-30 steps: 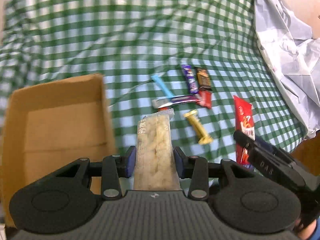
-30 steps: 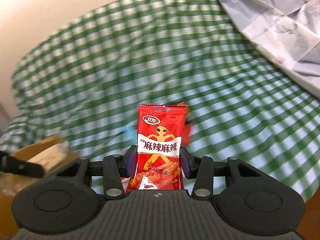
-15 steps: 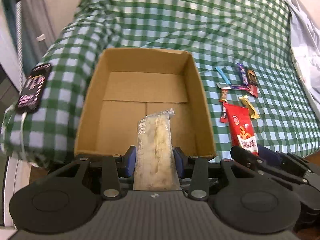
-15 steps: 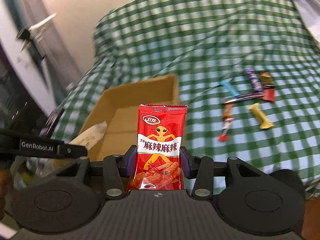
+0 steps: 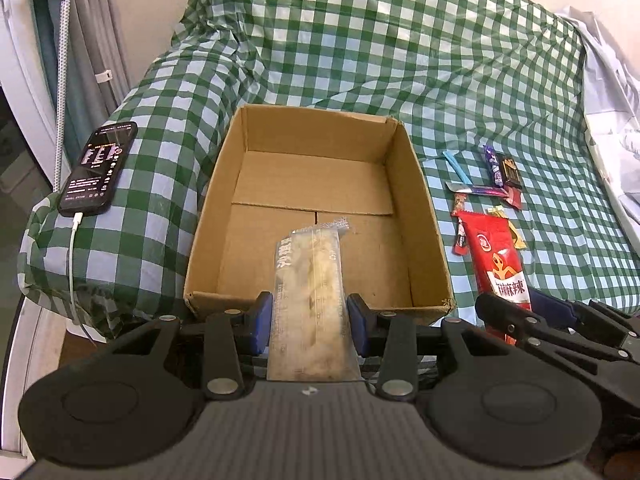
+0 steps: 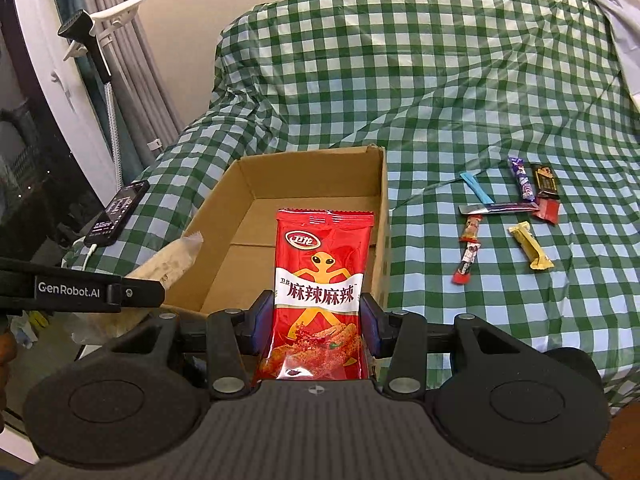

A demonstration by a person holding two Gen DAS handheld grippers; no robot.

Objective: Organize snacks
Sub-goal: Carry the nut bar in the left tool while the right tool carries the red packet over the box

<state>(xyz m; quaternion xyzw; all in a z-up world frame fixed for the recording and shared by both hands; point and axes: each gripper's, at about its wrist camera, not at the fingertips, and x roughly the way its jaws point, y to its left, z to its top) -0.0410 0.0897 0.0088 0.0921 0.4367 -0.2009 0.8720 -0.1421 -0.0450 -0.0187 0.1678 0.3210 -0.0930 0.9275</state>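
Note:
My left gripper (image 5: pixel 310 326) is shut on a clear packet of pale snack (image 5: pixel 310 280), held over the near edge of the open cardboard box (image 5: pixel 420 196). My right gripper (image 6: pixel 318 328) is shut on a red spicy-strip packet (image 6: pixel 324 276), held near the box's (image 6: pixel 382 208) front right corner. The red packet also shows in the left wrist view (image 5: pixel 500 256), and the pale packet in the right wrist view (image 6: pixel 172 260). Several small wrapped snacks (image 6: pixel 508 208) lie on the green checked cloth right of the box.
A black phone (image 5: pixel 98 168) on a white cable lies on the cloth left of the box. Curtains and a stand (image 6: pixel 100 40) are at the far left. A white crumpled sheet (image 5: pixel 612 120) covers the right side.
Both grippers have swung left from the snack pile and pulled back, so the box now lies straight ahead. Each still holds its packet.

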